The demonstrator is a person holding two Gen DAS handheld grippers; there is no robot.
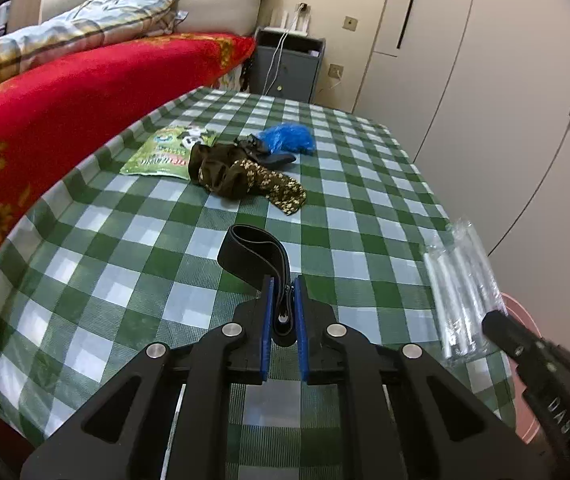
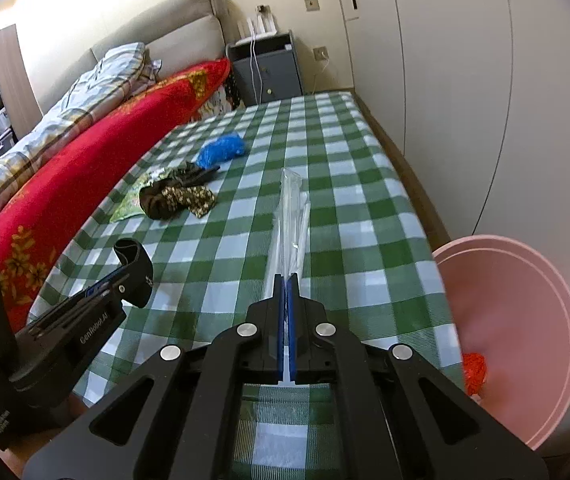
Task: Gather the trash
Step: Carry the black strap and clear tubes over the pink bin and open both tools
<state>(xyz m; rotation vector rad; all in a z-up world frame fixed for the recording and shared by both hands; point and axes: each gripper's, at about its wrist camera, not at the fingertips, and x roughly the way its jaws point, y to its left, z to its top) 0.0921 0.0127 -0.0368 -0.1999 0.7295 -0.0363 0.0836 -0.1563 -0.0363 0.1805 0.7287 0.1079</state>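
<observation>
My left gripper is shut on one end of a black band; the rest of the band loops forward just above the green checked tablecloth. My right gripper is shut on a long clear plastic packet of pale tubes, which sticks out ahead of it. The left wrist view shows that packet at the table's right edge. In the right wrist view, the left gripper and band are at the left. A pink bin beside the table holds a red-orange scrap.
Farther along the table lie a crumpled blue bag, a dark floral cloth and a green printed packet. A red blanket on a bed borders the table's left side. A grey nightstand stands beyond; white cupboards line the right.
</observation>
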